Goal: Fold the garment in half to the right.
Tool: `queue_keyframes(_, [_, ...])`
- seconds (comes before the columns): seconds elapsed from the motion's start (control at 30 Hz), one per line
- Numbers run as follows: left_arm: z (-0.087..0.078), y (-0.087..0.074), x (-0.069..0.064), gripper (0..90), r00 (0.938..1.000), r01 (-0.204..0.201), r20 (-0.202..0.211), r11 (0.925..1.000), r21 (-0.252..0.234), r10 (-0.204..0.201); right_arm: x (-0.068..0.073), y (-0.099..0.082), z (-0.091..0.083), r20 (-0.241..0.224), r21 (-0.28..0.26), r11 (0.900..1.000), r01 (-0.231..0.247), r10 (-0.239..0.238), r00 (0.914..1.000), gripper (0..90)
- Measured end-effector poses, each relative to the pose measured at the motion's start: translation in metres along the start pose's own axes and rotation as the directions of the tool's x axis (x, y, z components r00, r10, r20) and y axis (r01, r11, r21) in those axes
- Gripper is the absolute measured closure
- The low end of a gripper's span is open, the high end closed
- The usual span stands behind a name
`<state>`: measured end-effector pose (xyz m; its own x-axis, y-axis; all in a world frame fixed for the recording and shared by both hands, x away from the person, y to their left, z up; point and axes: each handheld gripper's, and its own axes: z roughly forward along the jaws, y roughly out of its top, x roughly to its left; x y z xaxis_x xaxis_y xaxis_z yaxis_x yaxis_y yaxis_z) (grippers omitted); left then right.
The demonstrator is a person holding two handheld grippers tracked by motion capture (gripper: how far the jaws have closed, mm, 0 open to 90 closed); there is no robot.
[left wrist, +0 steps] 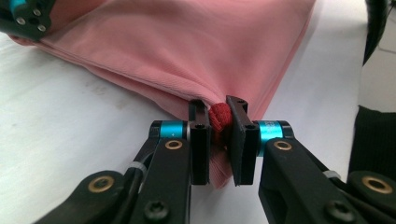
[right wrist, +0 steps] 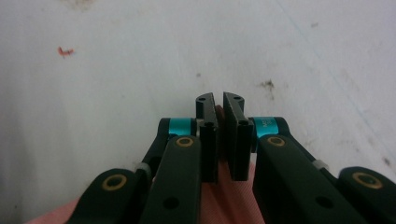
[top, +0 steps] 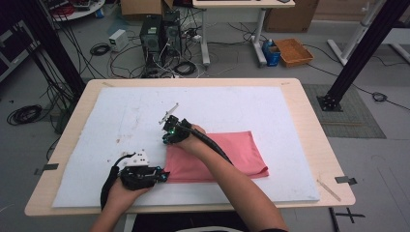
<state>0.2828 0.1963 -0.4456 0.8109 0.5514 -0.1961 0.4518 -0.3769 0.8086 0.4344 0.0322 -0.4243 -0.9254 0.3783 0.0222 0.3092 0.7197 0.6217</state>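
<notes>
Here both claws (top: 163, 177) (top: 167, 140) pinch the pink cloth's (top: 227, 154) left edge corners

Wooden table (top: 309, 140), white mat (top: 145, 111), pink cloth (top: 241, 154)

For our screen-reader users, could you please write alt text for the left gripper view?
The left hand-held gripper is shut on a bunched corner of a folded pink cloth, which lies on a white mat. The other gripper's tip touches the cloth's far corner.

Overhead camera faces forward; tongs cameras sit close over pink cloth (top: 212, 154)
</notes>
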Motion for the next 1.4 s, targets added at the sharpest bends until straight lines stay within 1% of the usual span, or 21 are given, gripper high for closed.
queue_keyframes(0.03, [-0.002, 0.0, 0.001, 80.2, 1.0, -0.001, -0.002, 1.0, -0.004, 0.001, 0.001, 0.002, -0.001, 0.002, -0.015, 0.9999, -0.004, 0.004, 1.0, 85.7])
queue_keyframes(0.1, [-0.006, 0.0, 0.002, 80.4, 1.0, 0.004, -0.002, 0.9998, -0.018, -0.004, 0.002, 0.004, -0.004, -0.004, -0.043, 0.9991, 0.003, -0.004, 1.0, 85.7])
queue_keyframes(0.17, [-0.008, 0.001, 0.003, 80.6, 0.9999, 0.007, 0.007, 0.9994, -0.032, -0.007, 0.002, 0.006, -0.009, -0.01, -0.07, 0.9976, -0.001, 0.001, 1.0, 85.7])
queue_keyframes(0.2, [-0.009, 0.002, 0.003, 80.7, 0.9998, 0.013, 0.018, 0.999, -0.043, -0.012, 0.001, 0.006, -0.011, -0.011, -0.077, 0.997, 0.0, 0.0, 0.9999, 85.7])
queue_keyframes(0.3, [-0.009, 0.003, 0.003, 80.8, 0.9993, 0.014, 0.036, 0.9985, -0.052, -0.012, -0.001, 0.005, -0.02, -0.023, -0.105, 0.9945, -0.009, 0.007, 0.9997, 85.6])
queue_keyframes(0.37, [-0.008, 0.004, 0.003, 80.9, 0.9988, 0.013, 0.049, 0.9983, -0.056, -0.01, -0.002, 0.005, -0.025, -0.026, -0.12, 0.9927, -0.015, 0.012, 0.9996, 85.6])
queue_keyframes(0.4, [-0.007, 0.005, 0.003, 80.9, 0.9983, 0.014, 0.057, 0.9981, -0.059, -0.01, -0.003, 0.004, -0.028, -0.027, -0.127, 0.9919, -0.01, 0.007, 0.9996, 85.6])
queue_keyframes(0.47, [-0.006, 0.006, 0.002, 81.0, 0.9974, 0.017, 0.071, 0.9972, -0.073, -0.012, -0.003, 0.003, -0.034, -0.028, -0.139, 0.9903, -0.013, 0.009, 0.9996, 85.6])
queue_keyframes(0.5, [-0.006, 0.007, 0.002, 81.0, 0.9971, 0.014, 0.076, 0.9971, -0.074, -0.009, -0.004, 0.002, -0.037, -0.028, -0.145, 0.9893, -0.007, 0.003, 0.9996, 85.6])
queue_keyframes(0.63, [-0.003, 0.014, -0.002, 81.0, 0.9951, 0.007, 0.099, 0.9963, -0.085, 0.001, -0.005, -0.001, -0.047, -0.029, -0.162, 0.9867, -0.008, 0.003, 0.9996, 85.5])
queue_keyframes(0.73, [0.001, 0.022, -0.006, 81.0, 0.9928, -0.006, 0.118, 0.996, -0.089, 0.016, -0.005, -0.004, -0.056, -0.022, -0.172, 0.985, -0.001, -0.003, 0.9998, 85.5])
queue_keyframes(0.87, [0.008, 0.037, -0.013, 81.0, 0.9889, -0.043, 0.138, 0.9947, -0.093, 0.056, -0.007, -0.009, -0.068, -0.01, -0.183, 0.9832, 0.005, -0.006, 0.9999, 85.5])
queue_keyframes(0.97, [0.016, 0.048, -0.018, 81.0, 0.9849, -0.063, 0.155, 0.9934, -0.096, 0.078, -0.01, -0.013, -0.078, 0.01, -0.188, 0.982, 0.015, -0.013, 0.9999, 85.5])
queue_keyframes(1.23, [0.037, 0.073, -0.029, 81.0, 0.9732, -0.1, 0.197, 0.9902, -0.097, 0.118, -0.019, -0.028, -0.106, 0.048, -0.195, 0.9808, 0.01, -0.001, 0.9988, 85.5])
queue_keyframes(1.33, [0.044, 0.08, -0.033, 81.0, 0.9696, -0.107, 0.211, 0.9897, -0.095, 0.125, -0.022, -0.034, -0.114, 0.056, -0.2, 0.9799, 0.002, 0.009, 0.9984, 85.5])
queue_keyframes(1.4, [0.05, 0.086, -0.036, 81.0, 0.9683, -0.119, 0.21, 0.9889, -0.089, 0.136, -0.024, -0.039, -0.119, 0.064, -0.204, 0.9791, -0.002, 0.015, 0.9979, 85.5])
